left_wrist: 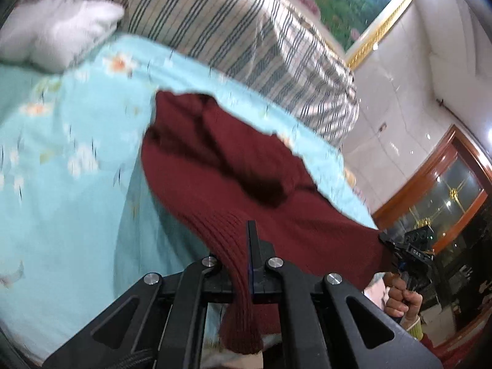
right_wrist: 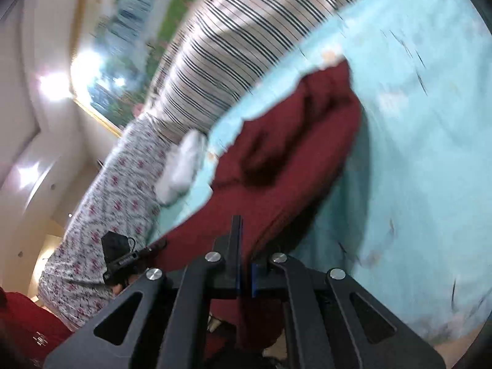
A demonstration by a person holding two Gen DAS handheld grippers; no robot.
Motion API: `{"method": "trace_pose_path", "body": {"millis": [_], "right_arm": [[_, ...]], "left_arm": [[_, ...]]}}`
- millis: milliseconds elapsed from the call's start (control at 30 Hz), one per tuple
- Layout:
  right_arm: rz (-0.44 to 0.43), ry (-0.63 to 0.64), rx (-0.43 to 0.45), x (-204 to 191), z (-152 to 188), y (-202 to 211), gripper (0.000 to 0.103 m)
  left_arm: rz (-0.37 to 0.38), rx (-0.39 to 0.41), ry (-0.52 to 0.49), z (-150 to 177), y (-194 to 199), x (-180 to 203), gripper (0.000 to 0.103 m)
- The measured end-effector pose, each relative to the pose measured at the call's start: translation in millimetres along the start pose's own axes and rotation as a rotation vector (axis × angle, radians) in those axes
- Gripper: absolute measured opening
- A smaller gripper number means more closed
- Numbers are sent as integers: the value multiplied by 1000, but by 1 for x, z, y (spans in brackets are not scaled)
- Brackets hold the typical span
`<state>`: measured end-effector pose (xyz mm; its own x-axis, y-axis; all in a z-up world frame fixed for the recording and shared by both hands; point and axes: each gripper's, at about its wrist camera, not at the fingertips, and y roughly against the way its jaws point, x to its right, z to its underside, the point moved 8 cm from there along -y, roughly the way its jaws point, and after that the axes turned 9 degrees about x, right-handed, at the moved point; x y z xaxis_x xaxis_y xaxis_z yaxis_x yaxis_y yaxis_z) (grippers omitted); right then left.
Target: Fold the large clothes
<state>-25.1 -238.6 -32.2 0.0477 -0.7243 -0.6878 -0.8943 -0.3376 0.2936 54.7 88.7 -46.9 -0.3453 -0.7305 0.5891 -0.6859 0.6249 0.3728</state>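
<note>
A dark red knit sweater hangs stretched between both grippers above a bed with a light blue floral sheet. My left gripper is shut on the sweater's ribbed hem, which drapes down between the fingers. My right gripper is shut on another edge of the sweater. In the left wrist view the right gripper shows at the sweater's far corner. In the right wrist view the left gripper shows at the left corner. The far part of the sweater sags in folds onto the sheet.
A striped quilt lies rolled along the bed's far side. A white cloth and a floral-patterned cover lie beyond it. A framed painting hangs on the wall. A wooden cabinet stands at the right.
</note>
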Motion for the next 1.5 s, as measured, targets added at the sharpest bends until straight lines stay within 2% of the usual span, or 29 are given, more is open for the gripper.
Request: {"method": "trace_pose_path", "body": {"millis": [167, 333, 467, 600, 667, 767, 867, 933, 1033, 1100, 1167, 1200, 1267, 1300, 1367, 1433, 1500], "right_arm": [[-32, 38, 56, -21, -46, -16, 5], [-31, 57, 75, -18, -98, -51, 5], [19, 37, 89, 5, -147, -94, 5], [133, -6, 59, 55, -182, -151, 5], [200, -52, 37, 95, -191, -183, 5], [292, -127, -16, 147, -191, -221, 5], [340, -173, -72, 179, -177, -242, 5], [321, -193, -71, 186, -172, -243, 5], [286, -210, -61, 184, -175, -235, 8], [292, -211, -64, 179, -176, -226, 10], [304, -171, -14, 166, -184, -204, 14], [308, -153, 6, 159, -184, -197, 18], [275, -91, 23, 133, -180, -186, 18], [230, -49, -6, 115, -171, -189, 18], [171, 52, -147, 85, -138, -210, 18], [158, 157, -273, 68, -108, -235, 18], [206, 259, -348, 66, -91, -255, 18]], "left_arm": [[19, 81, 30, -59, -12, 3, 2], [-1, 120, 41, -121, -53, 4, 2], [-49, 123, 38, -159, -110, -2, 2], [-152, 91, 88, -180, -188, -40, 2], [-221, 60, 105, -181, -230, -67, 2], [-299, -7, 130, -166, -276, -108, 2], [-325, -52, 154, -148, -298, -138, 3], [-305, -51, 156, -141, -302, -146, 3], [-286, -56, 135, -141, -293, -142, 7], [-266, -52, 119, -140, -274, -129, 8], [-218, -60, 99, -131, -250, -105, 17], [-198, -71, 94, -127, -247, -95, 18], [-123, -110, 71, -106, -242, -66, 23], [-89, -152, 52, -91, -246, -50, 23], [-47, -221, -2, -69, -259, -29, 23], [-75, -250, -70, -58, -274, -22, 23], [-120, -242, -78, -64, -287, -36, 23]]}}
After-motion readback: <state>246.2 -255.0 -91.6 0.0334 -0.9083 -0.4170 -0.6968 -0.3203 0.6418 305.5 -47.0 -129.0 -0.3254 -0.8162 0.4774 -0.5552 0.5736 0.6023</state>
